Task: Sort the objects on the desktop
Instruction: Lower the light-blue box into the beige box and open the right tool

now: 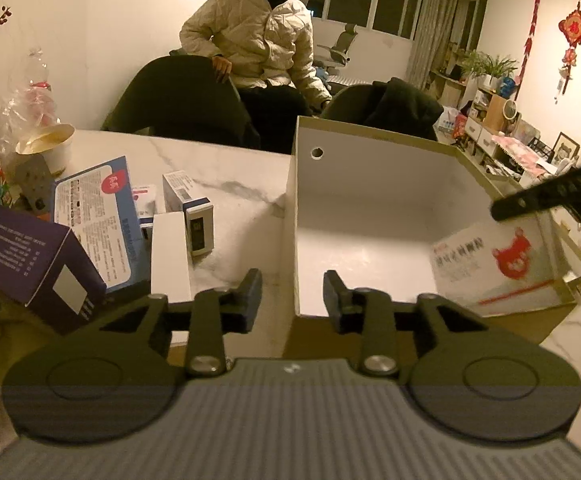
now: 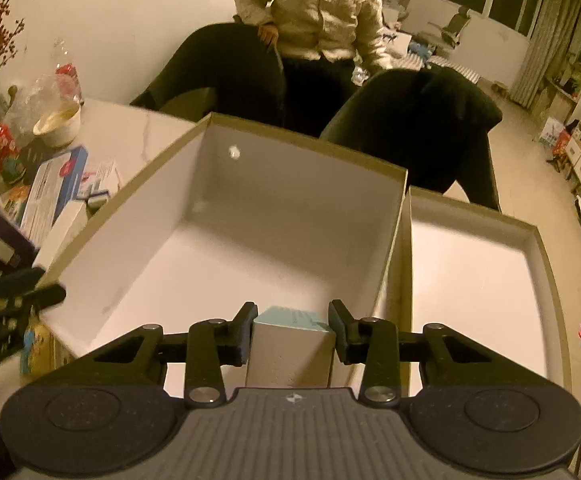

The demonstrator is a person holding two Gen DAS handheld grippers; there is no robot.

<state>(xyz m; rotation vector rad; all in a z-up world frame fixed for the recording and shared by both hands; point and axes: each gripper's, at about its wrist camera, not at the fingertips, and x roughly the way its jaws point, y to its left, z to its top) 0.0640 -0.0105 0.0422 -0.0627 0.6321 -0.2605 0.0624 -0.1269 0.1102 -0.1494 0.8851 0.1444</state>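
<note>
Gripping small box in right gripper, pads seemingly pressing both sides, at carton 6 o'clock | left gripper parted, empty | risk: shallow pinch slips, box topples against near wall | loose boxes at carton's 9 o'clock

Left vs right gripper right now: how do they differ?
The left gripper has nothing between its fingers; the right gripper has a small white carton between its own. The left straddles the big open box's near corner; the right is over the box's interior. Both are black, two-fingered and pitched downward.
</note>
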